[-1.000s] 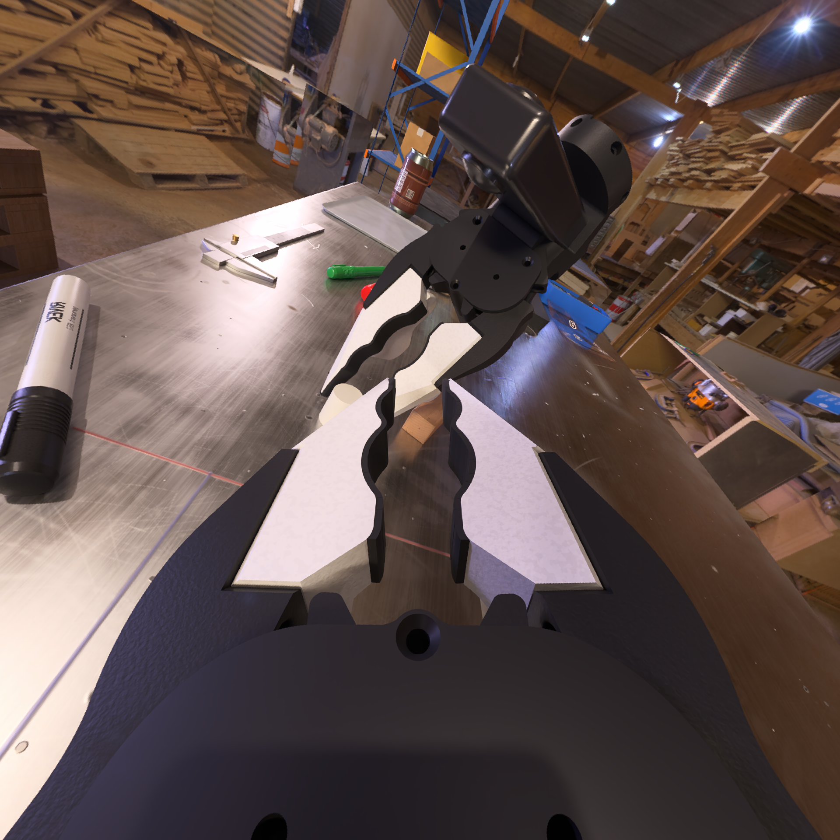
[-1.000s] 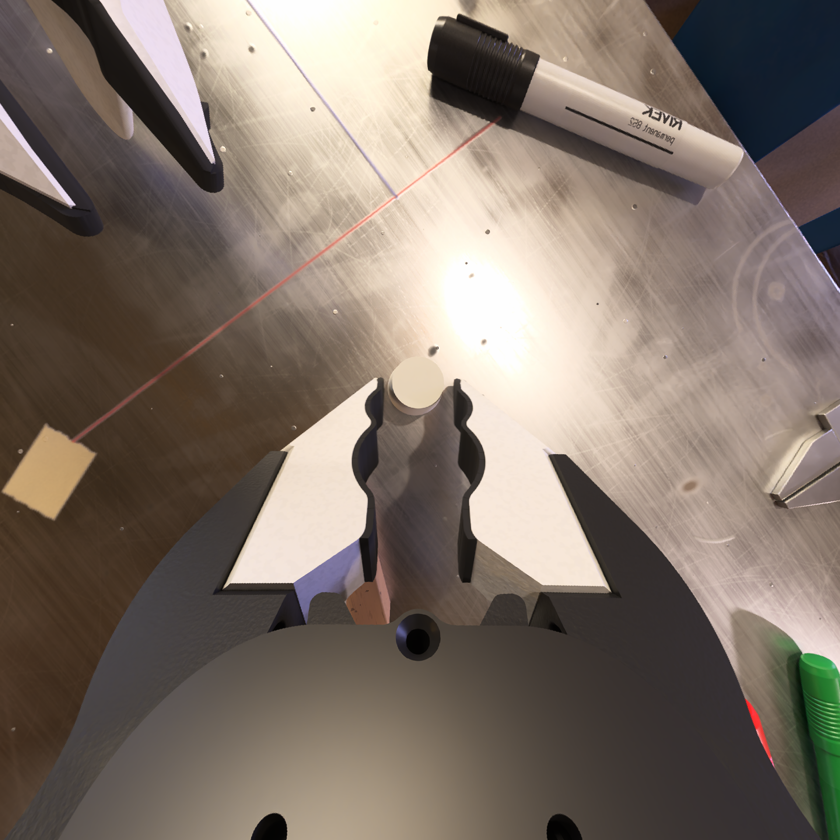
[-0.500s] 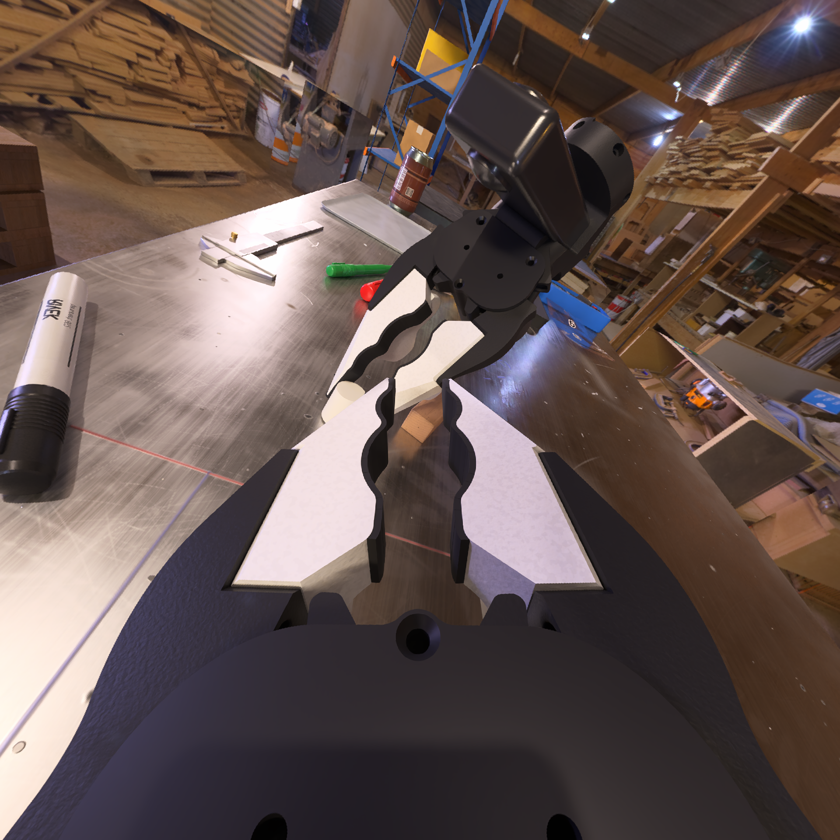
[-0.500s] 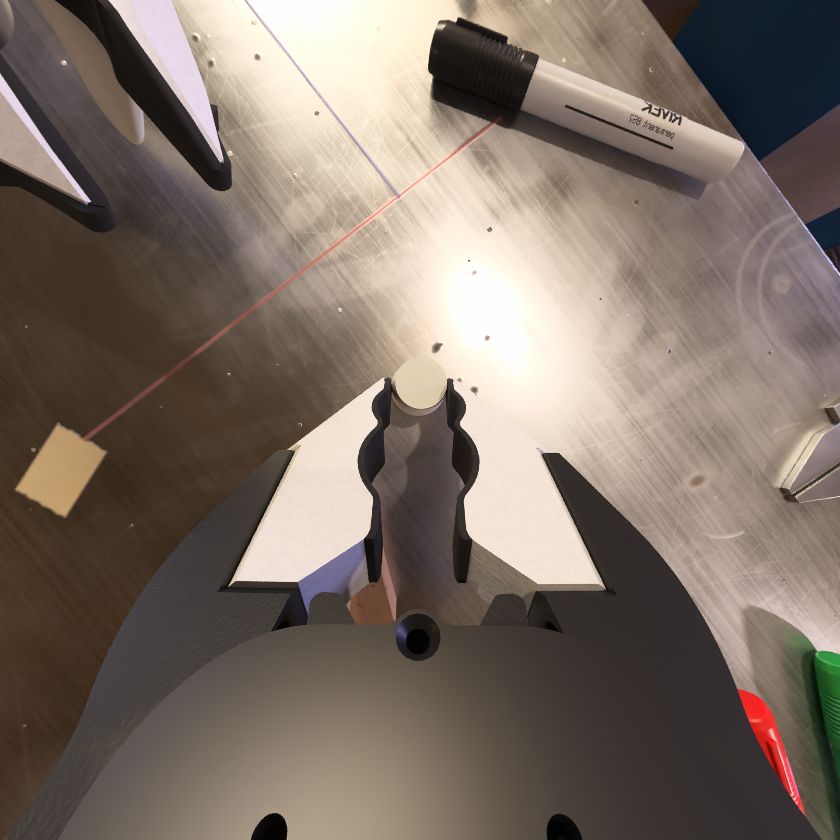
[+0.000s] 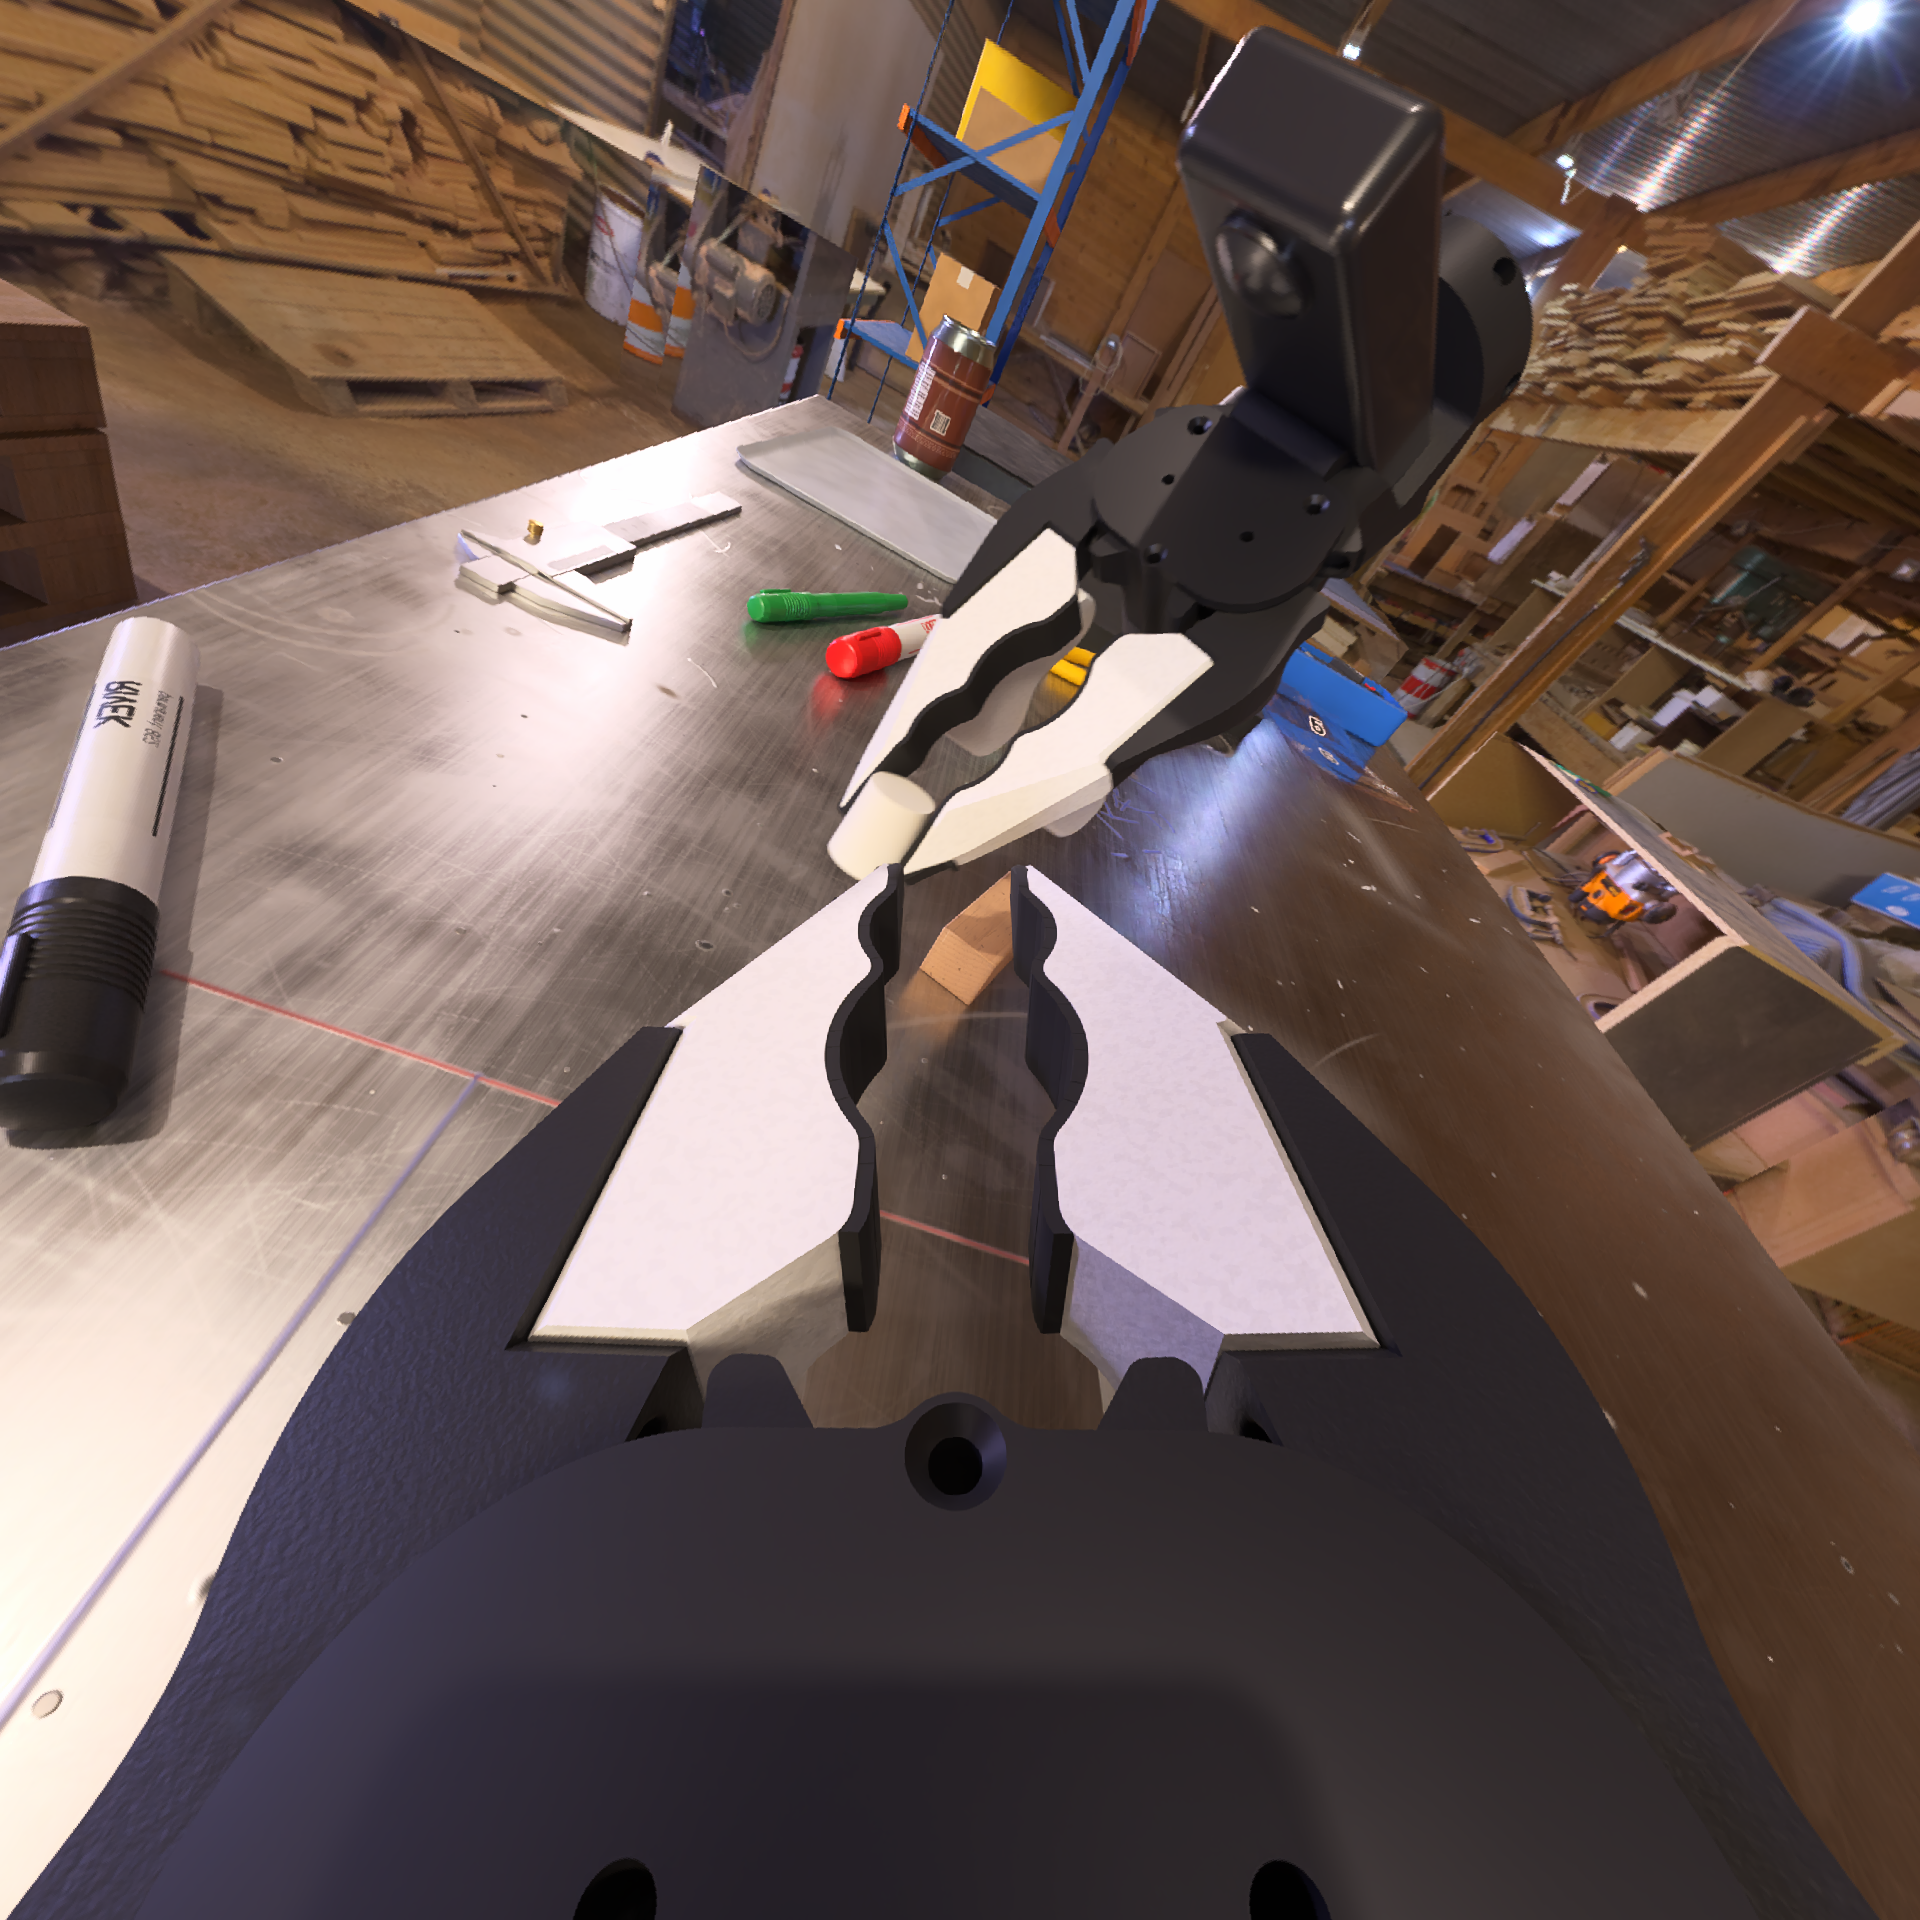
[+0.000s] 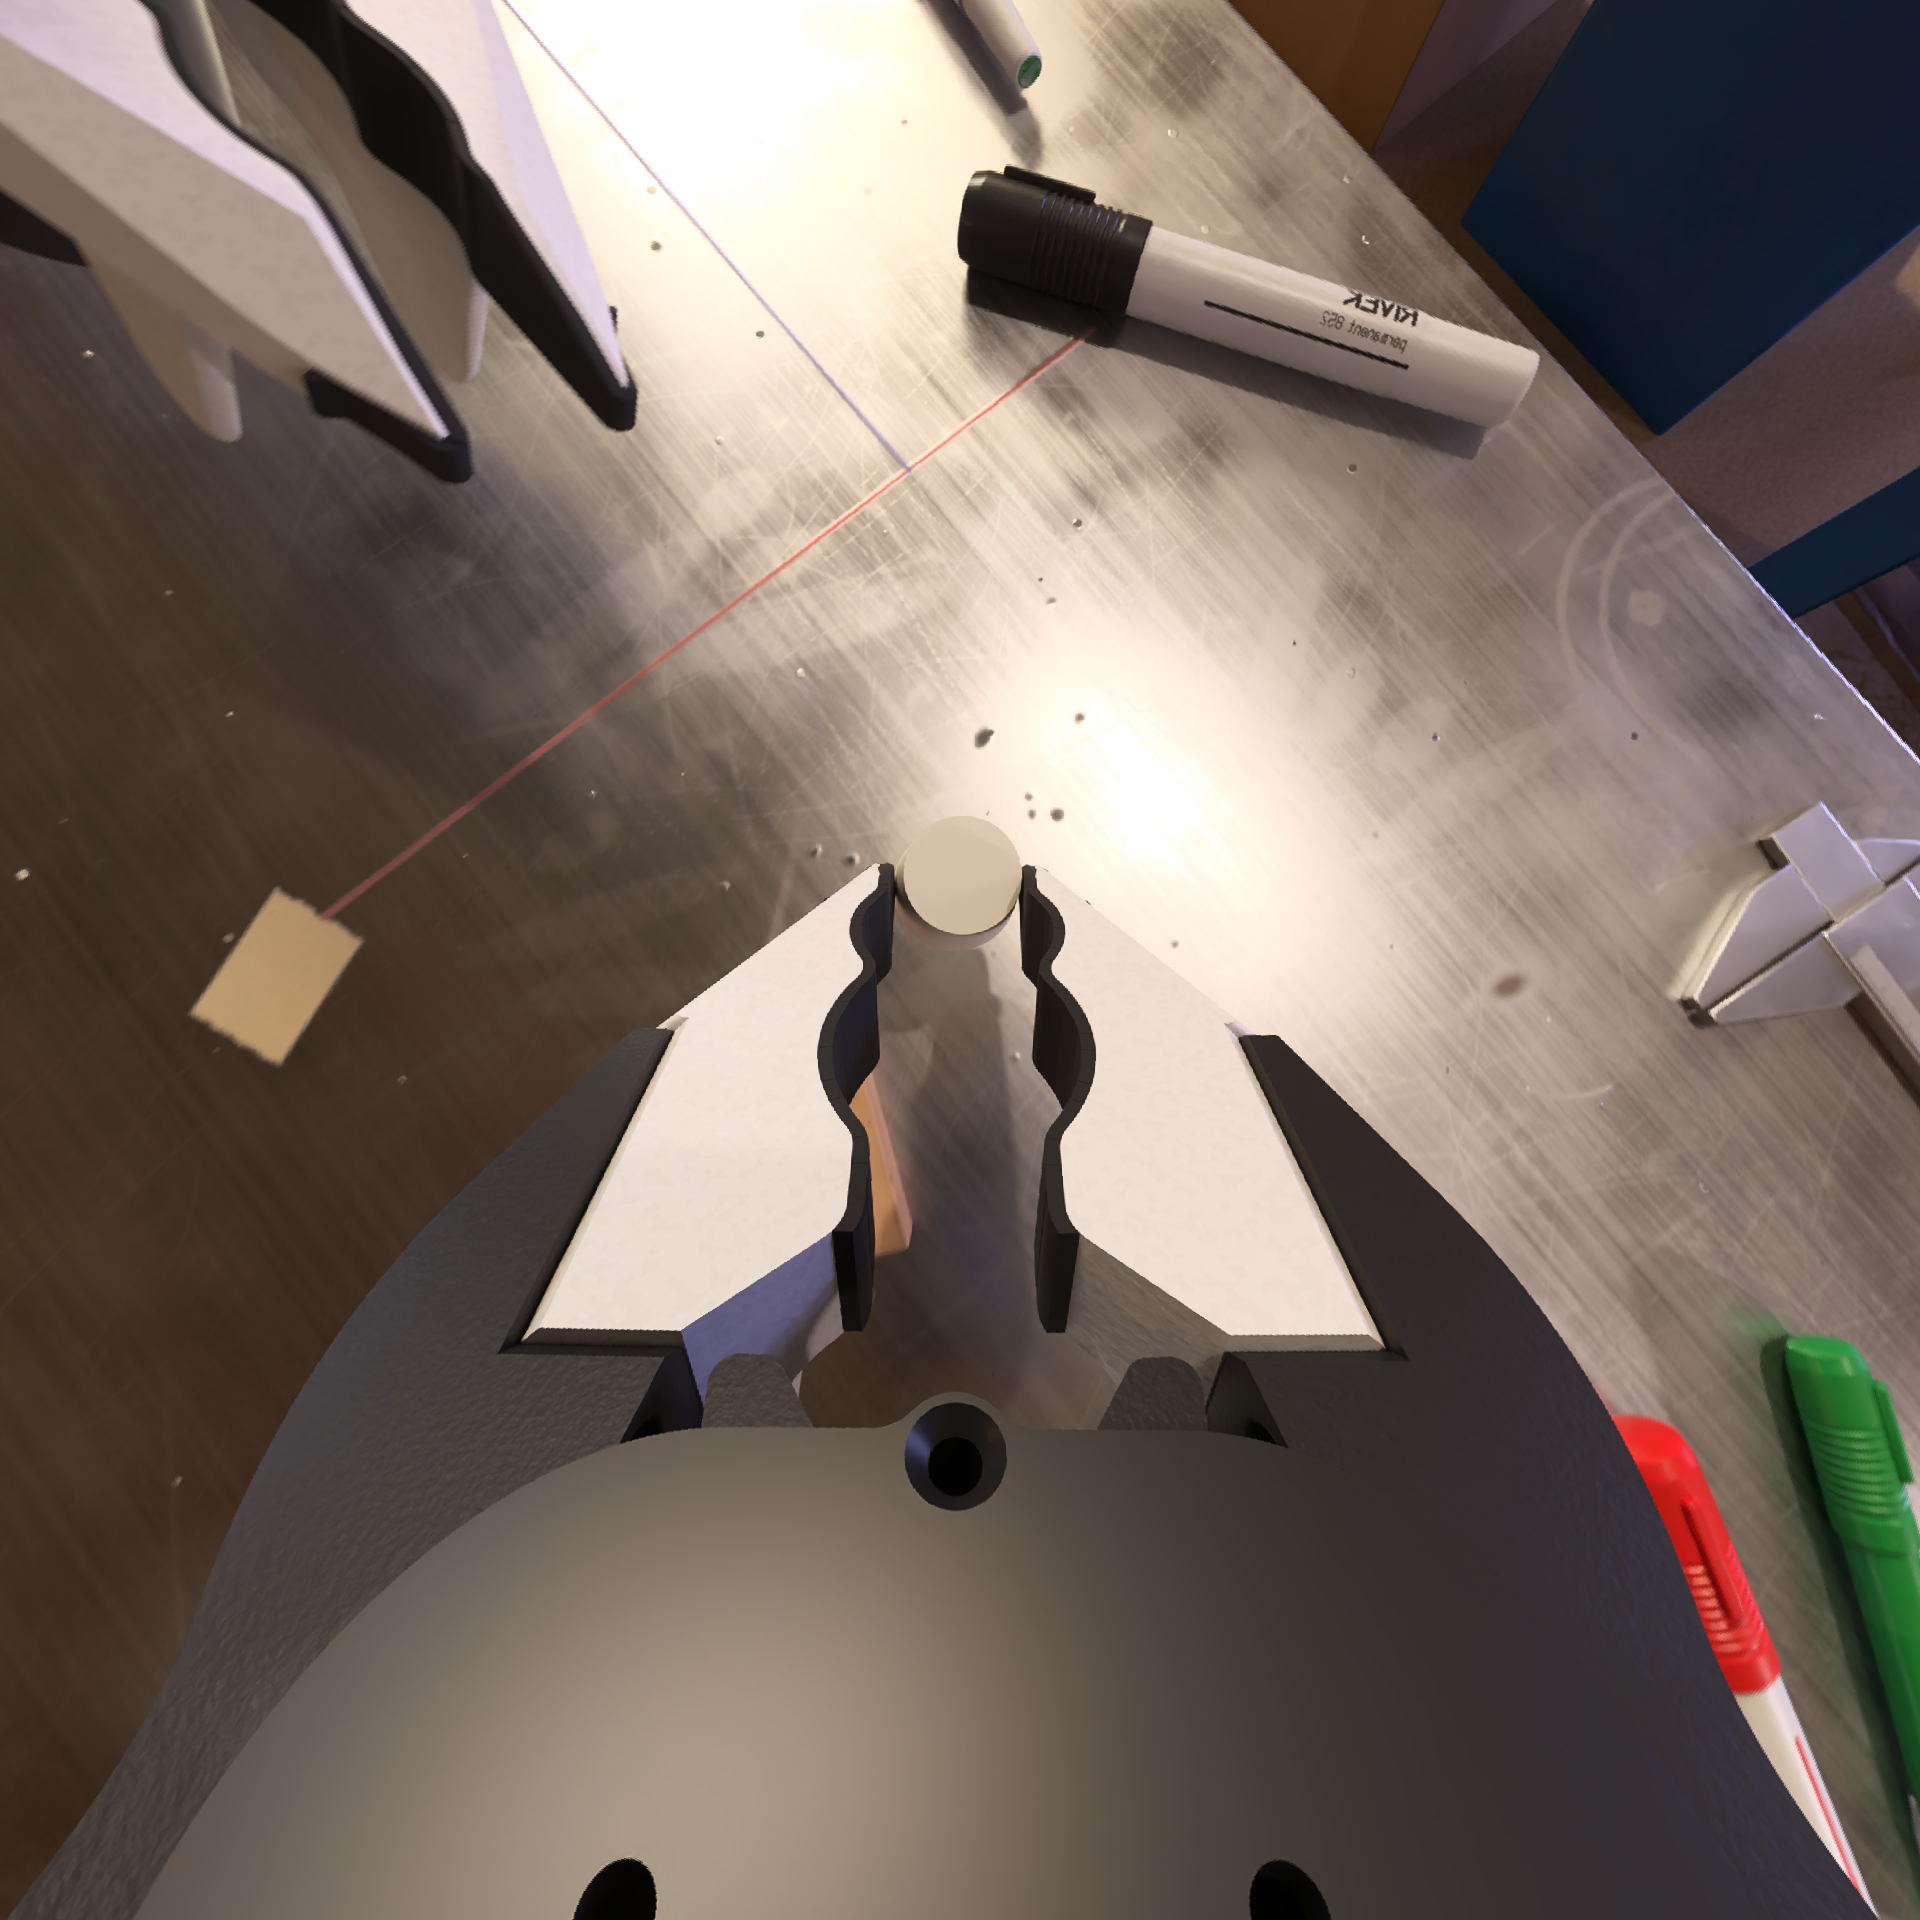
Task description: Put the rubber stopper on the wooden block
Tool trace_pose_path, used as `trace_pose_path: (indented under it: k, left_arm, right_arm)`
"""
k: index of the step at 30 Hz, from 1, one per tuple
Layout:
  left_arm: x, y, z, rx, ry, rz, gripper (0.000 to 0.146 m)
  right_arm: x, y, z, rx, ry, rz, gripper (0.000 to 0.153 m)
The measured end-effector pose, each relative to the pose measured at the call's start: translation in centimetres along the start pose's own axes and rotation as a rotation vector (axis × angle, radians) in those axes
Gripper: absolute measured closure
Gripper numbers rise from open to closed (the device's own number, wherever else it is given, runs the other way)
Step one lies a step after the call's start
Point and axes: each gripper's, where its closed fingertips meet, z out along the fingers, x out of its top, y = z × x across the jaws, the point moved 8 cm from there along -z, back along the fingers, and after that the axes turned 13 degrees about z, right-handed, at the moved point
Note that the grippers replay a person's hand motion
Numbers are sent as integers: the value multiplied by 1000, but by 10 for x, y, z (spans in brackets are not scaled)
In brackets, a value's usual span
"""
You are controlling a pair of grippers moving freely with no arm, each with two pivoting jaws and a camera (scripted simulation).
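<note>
The rubber stopper [image 6: 958, 878] is a small cream cylinder. My right gripper [image 6: 958, 906] is shut on it at the fingertips and holds it clear of the metal table. In the left wrist view the stopper [image 5: 878, 826] hangs in the right gripper [image 5: 899, 836] just beyond my left fingertips. The wooden block [image 5: 966, 951] is a small tan piece lying on the dark part of the table; it shows between my left fingers. It also shows in the right wrist view [image 6: 275, 975], to the left of the stopper. My left gripper [image 5: 956, 883] is open and empty above the table.
A black-capped white marker [image 5: 94, 852] lies at the left. A green marker [image 5: 821, 605], a red marker [image 5: 873, 649], a metal square [image 5: 582, 561], a grey plate [image 5: 862, 488], a can [image 5: 940, 400] and a blue box [image 5: 1335, 707] lie farther back. The table edge runs along the right.
My right gripper closed on the stopper and lifted it off the table. My left gripper has stayed almost still and open.
</note>
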Motion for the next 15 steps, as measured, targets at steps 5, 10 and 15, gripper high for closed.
trace_pose_path:
  k: [5,10,15]
  left_arm:
    - [0,1,1,4,-14,7,126]
    - [-1,2,2,9,-31,19,125]
    - [-1,3,4,18,-54,38,125]
  right_arm:
    - [-14,-1,-23,25,25,-5,129]
    - [-30,2,-40,5,2,-51,129]
    - [-38,7,-46,13,26,-33,129]
